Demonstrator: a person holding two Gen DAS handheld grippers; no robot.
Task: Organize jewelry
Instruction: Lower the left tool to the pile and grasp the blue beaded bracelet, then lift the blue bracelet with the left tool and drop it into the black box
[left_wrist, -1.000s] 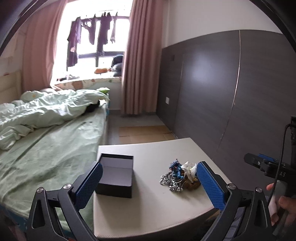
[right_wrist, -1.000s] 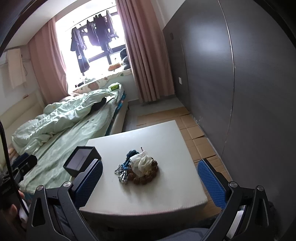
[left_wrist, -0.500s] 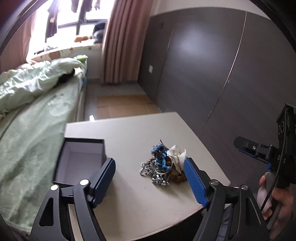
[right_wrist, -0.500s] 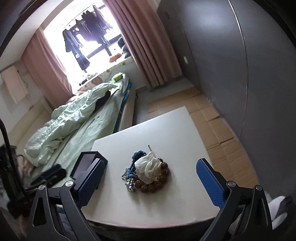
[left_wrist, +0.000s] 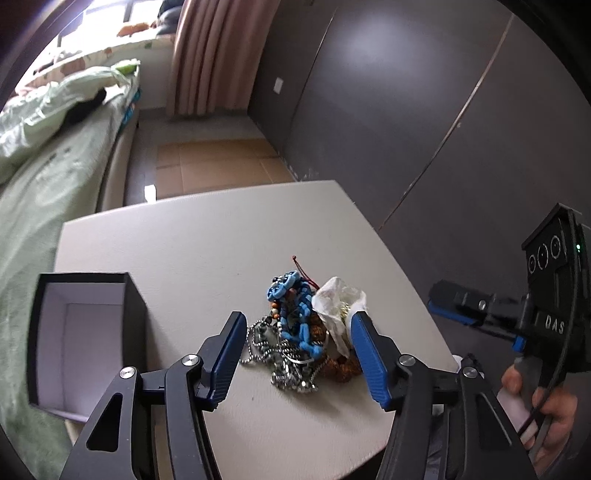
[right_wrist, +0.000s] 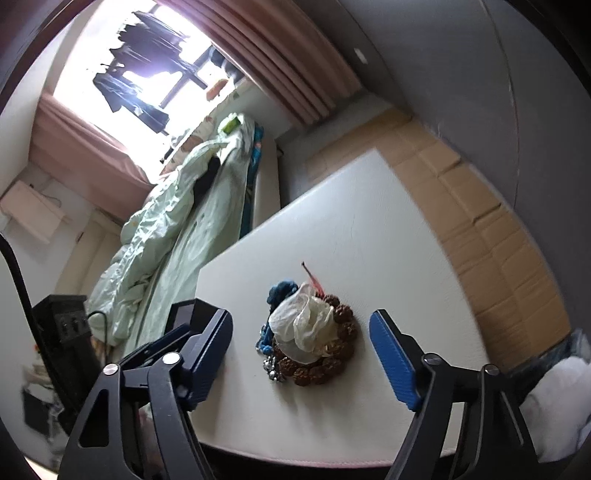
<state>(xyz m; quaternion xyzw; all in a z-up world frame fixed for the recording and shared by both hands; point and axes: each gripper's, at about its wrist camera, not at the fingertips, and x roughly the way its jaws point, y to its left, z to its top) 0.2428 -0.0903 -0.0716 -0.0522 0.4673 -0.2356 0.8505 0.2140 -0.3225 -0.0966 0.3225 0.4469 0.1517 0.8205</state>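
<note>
Left gripper (left_wrist: 297, 334), half open and empty, straddles the tangled jewelry pile (left_wrist: 301, 339) at lower center. Right gripper (right_wrist: 301, 345) wide open, empty. Risk: closing lifts 2 or more entangled pieces, missing the open black box (left_wrist: 85, 332).

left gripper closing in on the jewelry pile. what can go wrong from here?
1. The jewelry pile is tangled: the blue bracelet, silver chain and brown beads may lift together.
2. The open left gripper straddles the heap, so it may also pinch the white plastic bag.
3. Dragged strands could miss the black box.
</note>
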